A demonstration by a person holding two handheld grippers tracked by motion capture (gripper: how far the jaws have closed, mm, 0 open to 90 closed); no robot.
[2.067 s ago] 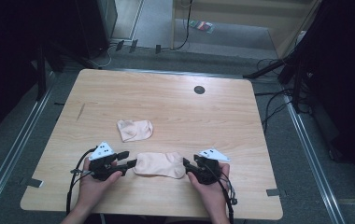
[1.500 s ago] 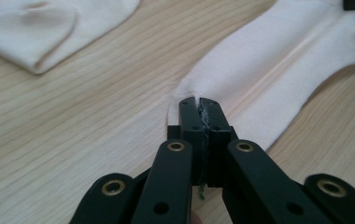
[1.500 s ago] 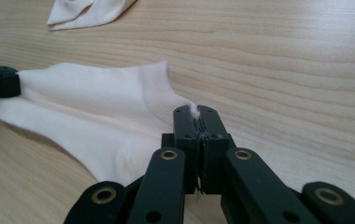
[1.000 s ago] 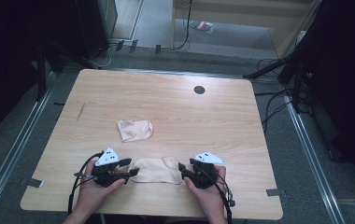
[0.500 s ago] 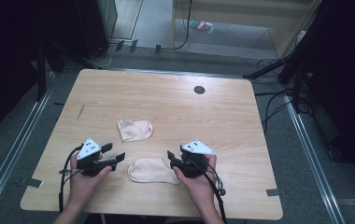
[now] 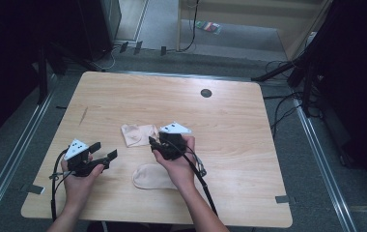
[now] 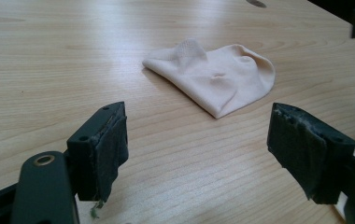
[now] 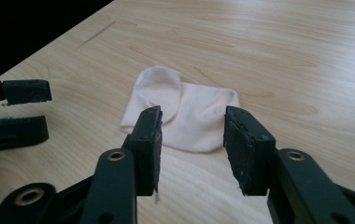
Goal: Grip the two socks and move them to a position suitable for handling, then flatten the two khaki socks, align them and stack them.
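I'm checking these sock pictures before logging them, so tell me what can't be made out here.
- Near sock: high view, its right end lies under the right hand.
- Far sock: high view, too small to tell how it is folded.
- Right gripper: high view, whether it touches the far sock; its fingers overlap the cloth in the right gripper view.
- Left gripper: left gripper view, body cut off by the bottom edge.

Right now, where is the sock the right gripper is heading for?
In the high view, the folded sock lies near the table's middle, just left of the right gripper and beyond the flat sock near the front edge.
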